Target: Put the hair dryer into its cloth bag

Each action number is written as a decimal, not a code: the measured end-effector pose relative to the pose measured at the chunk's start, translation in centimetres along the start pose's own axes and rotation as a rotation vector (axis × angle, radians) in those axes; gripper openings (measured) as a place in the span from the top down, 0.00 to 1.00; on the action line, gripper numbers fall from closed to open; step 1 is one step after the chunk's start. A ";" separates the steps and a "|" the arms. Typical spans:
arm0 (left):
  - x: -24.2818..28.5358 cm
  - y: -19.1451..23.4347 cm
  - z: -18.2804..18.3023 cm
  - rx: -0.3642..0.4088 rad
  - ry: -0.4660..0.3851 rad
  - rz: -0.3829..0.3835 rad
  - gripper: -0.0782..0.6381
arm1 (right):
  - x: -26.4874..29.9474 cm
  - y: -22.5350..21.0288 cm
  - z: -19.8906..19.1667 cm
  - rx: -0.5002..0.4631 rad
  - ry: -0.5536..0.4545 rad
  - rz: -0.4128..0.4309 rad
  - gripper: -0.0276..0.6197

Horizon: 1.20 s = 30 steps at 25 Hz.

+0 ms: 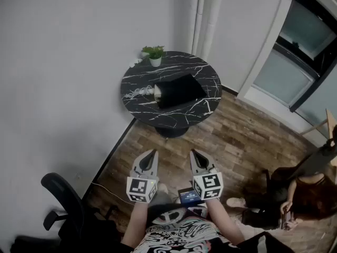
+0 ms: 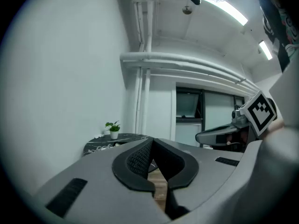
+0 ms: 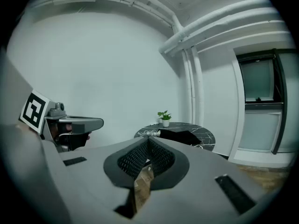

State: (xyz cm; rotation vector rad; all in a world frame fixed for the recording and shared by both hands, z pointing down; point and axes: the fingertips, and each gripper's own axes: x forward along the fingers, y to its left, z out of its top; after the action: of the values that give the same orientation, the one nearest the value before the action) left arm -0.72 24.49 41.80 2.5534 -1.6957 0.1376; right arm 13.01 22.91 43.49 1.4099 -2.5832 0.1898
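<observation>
Left gripper [image 1: 152, 153], right gripper [image 1: 194, 153], jaws together (empty), well apart from table [image 1: 201, 70], cloth bag [image 1: 179, 90]

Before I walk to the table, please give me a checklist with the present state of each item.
1. Left gripper empty: ok, jaws shut on nothing.
2. Right gripper empty: ok, jaws shut on nothing.
3. Jaws ready to grasp: not ok, both are shut.
4. Table within reach: not ok, it seems too far ahead.
5. Hair dryer outside the cloth bag: cannot tell, only a pale end shows at the bag's left edge.
6. Path free: ok, office chair and seated person stand off to the sides.
</observation>
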 end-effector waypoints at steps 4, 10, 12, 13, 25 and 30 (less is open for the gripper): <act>-0.7 0.0 -0.1 -0.003 -0.002 0.008 0.87 | -0.5 0.4 0.0 -0.003 -0.001 0.000 0.93; -0.9 0.0 -0.1 0.007 0.002 0.030 0.87 | -1.0 0.3 -0.1 -0.007 -0.004 0.002 0.93; -0.8 -0.2 0.0 0.012 0.002 0.035 0.87 | -1.1 -0.2 0.0 0.013 -0.011 0.000 0.93; -0.7 -0.2 0.1 0.015 0.003 0.037 0.87 | -1.1 -0.4 0.0 0.029 -0.016 -0.001 0.93; 3.1 3.8 -1.0 0.041 0.017 0.081 0.87 | 4.5 -2.2 -0.2 0.092 -0.033 0.026 0.93; 8.7 9.0 -1.8 0.060 0.024 0.107 0.87 | 11.8 -4.3 0.5 0.073 -0.015 0.027 0.93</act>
State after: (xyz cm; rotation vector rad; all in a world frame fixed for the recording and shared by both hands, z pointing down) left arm -5.78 13.25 44.65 2.4908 -1.8474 0.2282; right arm 10.34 10.87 45.78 1.4062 -2.6332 0.2813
